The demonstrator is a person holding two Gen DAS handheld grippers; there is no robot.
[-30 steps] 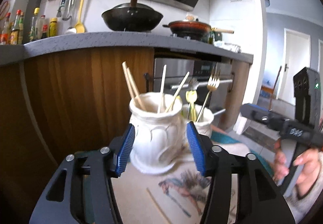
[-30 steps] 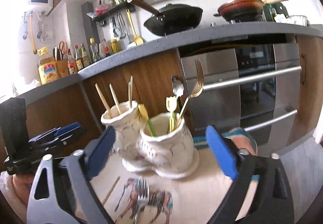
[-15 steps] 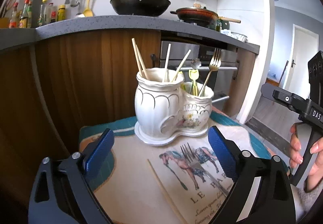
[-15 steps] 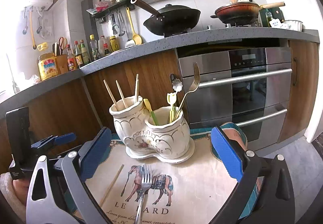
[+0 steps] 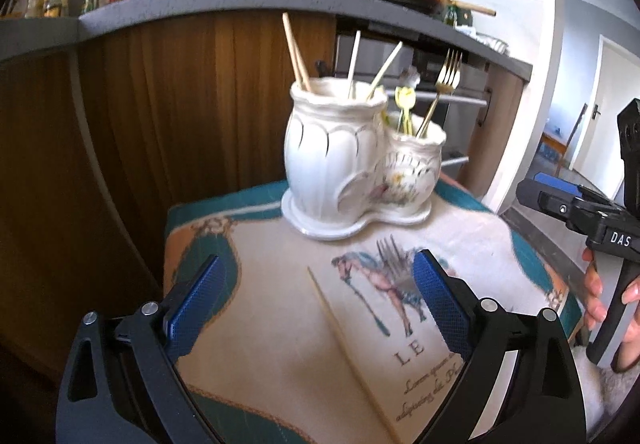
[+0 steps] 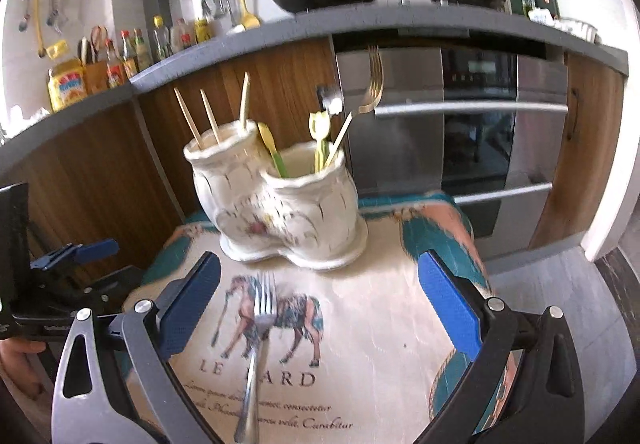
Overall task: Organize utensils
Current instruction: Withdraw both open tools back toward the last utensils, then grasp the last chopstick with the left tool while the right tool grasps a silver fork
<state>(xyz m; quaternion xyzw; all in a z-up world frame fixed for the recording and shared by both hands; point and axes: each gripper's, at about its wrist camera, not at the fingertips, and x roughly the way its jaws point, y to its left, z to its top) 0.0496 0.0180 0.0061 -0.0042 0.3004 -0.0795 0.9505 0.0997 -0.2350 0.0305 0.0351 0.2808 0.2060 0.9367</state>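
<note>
Two open grippers over a small desk with one double holder, one loose fork and one loose chopstick.

The white holder [image 5: 356,164] has two cups: the taller holds four chopsticks [image 5: 298,56], the shorter a gold fork [image 5: 442,84] and yellow-green pieces, too blurred to count. It stands near the far edge of the cloth-covered desk [image 6: 400,324]. A silver fork [image 6: 256,348] and a chopstick [image 5: 340,328] lie apart on the bare cloth in front. The left gripper [image 5: 316,300] has just spread its fingers wide, nothing between them; the right gripper [image 6: 320,304] also gapes empty, the fork lying below its gap.
</note>
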